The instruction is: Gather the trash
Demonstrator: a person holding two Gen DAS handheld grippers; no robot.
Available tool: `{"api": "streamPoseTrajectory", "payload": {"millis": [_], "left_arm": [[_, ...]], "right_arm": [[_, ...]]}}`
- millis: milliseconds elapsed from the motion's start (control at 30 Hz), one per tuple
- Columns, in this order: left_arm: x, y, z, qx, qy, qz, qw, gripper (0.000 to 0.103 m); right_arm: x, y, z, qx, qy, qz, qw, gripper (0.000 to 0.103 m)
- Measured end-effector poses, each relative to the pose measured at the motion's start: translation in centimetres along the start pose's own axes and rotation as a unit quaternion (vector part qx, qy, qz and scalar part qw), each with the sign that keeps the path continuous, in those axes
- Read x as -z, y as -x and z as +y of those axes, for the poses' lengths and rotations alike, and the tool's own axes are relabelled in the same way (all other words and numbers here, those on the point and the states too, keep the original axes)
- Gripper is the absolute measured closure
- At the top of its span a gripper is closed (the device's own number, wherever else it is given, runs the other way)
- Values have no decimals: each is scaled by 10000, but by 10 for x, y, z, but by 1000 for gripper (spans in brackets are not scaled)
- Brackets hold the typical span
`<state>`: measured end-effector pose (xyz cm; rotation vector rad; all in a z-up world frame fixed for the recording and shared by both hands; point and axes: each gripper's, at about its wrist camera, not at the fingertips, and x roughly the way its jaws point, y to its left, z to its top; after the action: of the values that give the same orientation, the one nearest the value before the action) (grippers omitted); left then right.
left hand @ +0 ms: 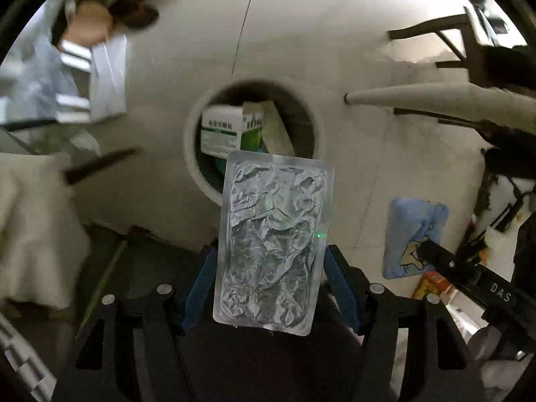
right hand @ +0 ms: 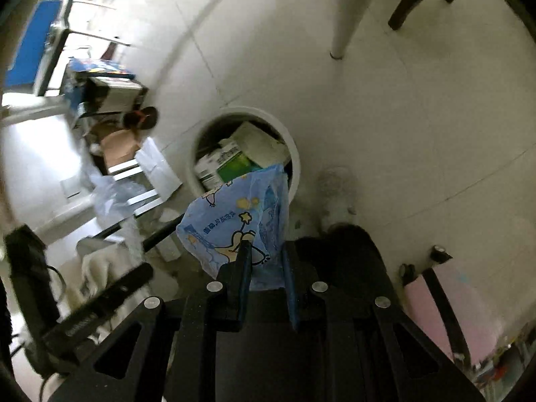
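Observation:
My left gripper (left hand: 269,254) is shut on an empty silver blister pack (left hand: 273,238), gripped by its long edges between the blue pads. It hangs above a round white trash bin (left hand: 192,154) on the floor, which holds green-and-white medicine boxes (left hand: 222,130). My right gripper (right hand: 264,254) is shut on a crumpled blue cartoon-printed wrapper (right hand: 231,221), held just over the near rim of the same trash bin (right hand: 294,157). In the left wrist view the blue wrapper (left hand: 413,234) and a black finger of the right gripper appear at the right.
Pale tiled floor surrounds the bin. A white table leg (right hand: 338,33) and dark chair legs (right hand: 412,3) stand beyond it. Cardboard boxes and plastic bags (right hand: 114,154) clutter the left. A pink object (right hand: 449,308) lies at the right, and pale cloth (left hand: 33,221) at the left.

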<state>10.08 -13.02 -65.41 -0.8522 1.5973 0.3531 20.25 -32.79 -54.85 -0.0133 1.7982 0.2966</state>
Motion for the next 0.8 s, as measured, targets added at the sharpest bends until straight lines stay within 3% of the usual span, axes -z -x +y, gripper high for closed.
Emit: {"api": "streamPoseTrajectory", "payload": {"millis": [200, 267, 300, 333, 400, 467, 533, 700, 800], "left_arm": [[-34, -74, 31, 186, 485, 317, 9981, 38], [-39, -80, 41, 157, 539, 301, 9980, 23], [-42, -83, 44, 71, 535, 296, 9981, 7], [-44, -83, 45, -29, 495, 289, 9984, 1], [-45, -80, 46, -240, 397, 234, 9987, 1], [-46, -76, 50, -400, 347, 165, 9985, 1], [-43, -67, 50, -664, 233, 5, 9975, 1], [-24, -38, 37, -1536, -263, -466, 9867, 1], [-10, -14, 30, -1661, -391, -581, 9836, 1]], "right_arm": [[-47, -89, -7, -131, -172, 343, 9992, 83], [-59, -114, -5, -223, -271, 554, 9978, 82], [-65, -126, -1, -264, -246, 644, 9973, 81], [-69, -134, 3, -260, -212, 685, 9971, 75], [-75, -145, 10, -308, -177, 694, 9970, 63], [-76, -149, 16, -266, -42, 696, 9972, 44], [-72, -145, 24, -24, 195, 601, 9980, 0], [-48, -112, 46, 874, 1004, 57, 9911, 0], [-27, -77, 59, 1189, 1306, -261, 9839, 0]]}}
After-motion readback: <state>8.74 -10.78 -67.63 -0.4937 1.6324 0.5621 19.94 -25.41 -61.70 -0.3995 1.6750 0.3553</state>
